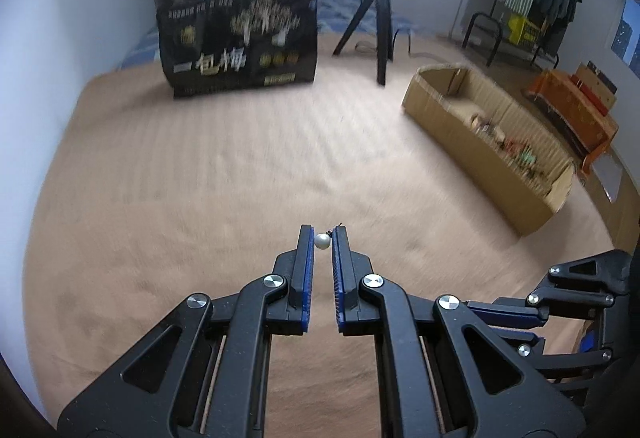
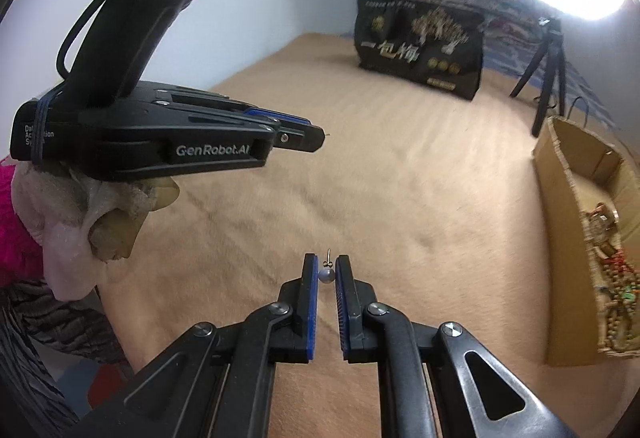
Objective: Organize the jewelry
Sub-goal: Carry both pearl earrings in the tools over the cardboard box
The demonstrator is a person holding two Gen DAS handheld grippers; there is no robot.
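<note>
My left gripper [image 1: 322,238] is shut on a white pearl earring [image 1: 322,241] held above the tan blanket; its post points right. My right gripper [image 2: 327,270] is shut on a second pearl earring [image 2: 326,275] with its gold post standing up. The left gripper also shows from the side in the right wrist view [image 2: 316,136], high at the left. The right gripper shows at the lower right edge of the left wrist view [image 1: 520,314]. An open cardboard box [image 1: 440,110] at the right holds several pieces of jewelry [image 2: 612,278], beads and bracelets among them.
A tan blanket [image 1: 240,178] covers the bed. A black printed bag [image 1: 236,42] with folded quilts on top stands at the back by the wall. A ring light on a tripod [image 1: 380,22] stands behind. An orange box [image 1: 576,106] lies beyond the cardboard box.
</note>
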